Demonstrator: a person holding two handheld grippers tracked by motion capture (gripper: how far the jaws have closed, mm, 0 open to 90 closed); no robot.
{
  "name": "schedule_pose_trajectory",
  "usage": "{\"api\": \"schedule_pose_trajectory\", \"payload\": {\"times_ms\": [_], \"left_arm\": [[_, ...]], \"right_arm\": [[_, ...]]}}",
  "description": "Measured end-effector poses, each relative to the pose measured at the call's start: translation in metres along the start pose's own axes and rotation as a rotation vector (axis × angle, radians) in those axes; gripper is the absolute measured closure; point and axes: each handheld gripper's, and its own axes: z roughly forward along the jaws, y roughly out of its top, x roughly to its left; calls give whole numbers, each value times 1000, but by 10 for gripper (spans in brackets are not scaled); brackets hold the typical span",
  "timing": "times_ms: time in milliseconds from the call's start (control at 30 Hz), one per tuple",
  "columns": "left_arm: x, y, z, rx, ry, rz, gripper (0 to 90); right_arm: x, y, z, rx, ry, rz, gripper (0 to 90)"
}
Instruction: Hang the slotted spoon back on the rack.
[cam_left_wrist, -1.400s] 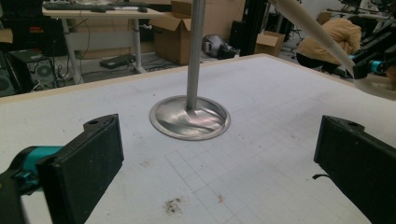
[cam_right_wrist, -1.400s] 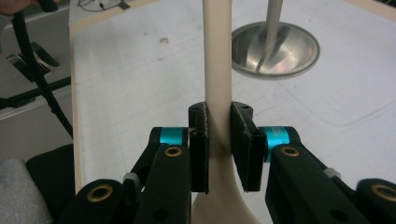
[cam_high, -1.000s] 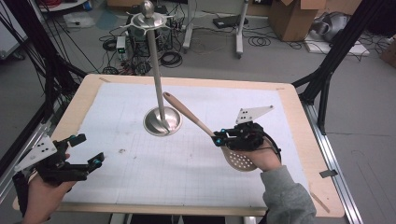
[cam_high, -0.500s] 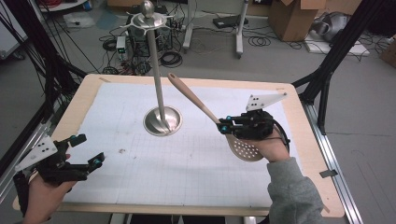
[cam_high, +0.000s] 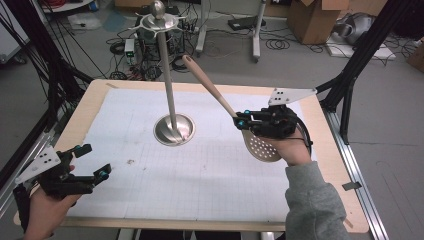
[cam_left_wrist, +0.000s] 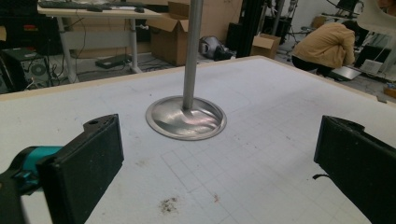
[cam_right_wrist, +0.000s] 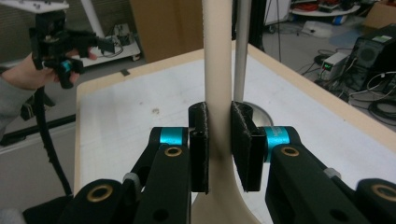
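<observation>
Pick-up is complete. The right gripper (cam_high: 239, 121), right of centre in the high view, is clamped on the neck of the slotted spoon (cam_high: 262, 146), where the beige handle meets the perforated bowl. The right gripper view confirms both pads pressed flat against the handle (cam_right_wrist: 217, 70). The spoon is clear of the table (cam_high: 332, 150), handle slanting toward the upper middle of the frame, its tip near the pole of the utensil stand (cam_high: 168, 80) but apart from it.

Hanging the spoon on the stand's top ring (cam_high: 158, 21), in my judgement the likely aim, is not yet done. Whether the handle end has a hole for a hook cannot be told.

The left gripper (cam_high: 95, 162), lower left of the frame, hangs over the near table edge with its jaws wide and nothing between them.

Clearance: the white mat between spoon and stand base (cam_high: 174, 130) is bare. The pole itself is the one obstruction. The right table edge is near the right hand.
</observation>
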Motion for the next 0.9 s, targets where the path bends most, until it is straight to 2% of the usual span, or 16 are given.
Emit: {"api": "schedule_pose_trajectory", "payload": {"times_ms": [300,900], "left_arm": [[0,0,-2,-1,-2,-4,18],[1,-2,-5,0,0,-10,18]], "right_arm": [[0,16,-1,-10,-29,-21,784],[-8,31,1,-62,-75,10,784]]}}
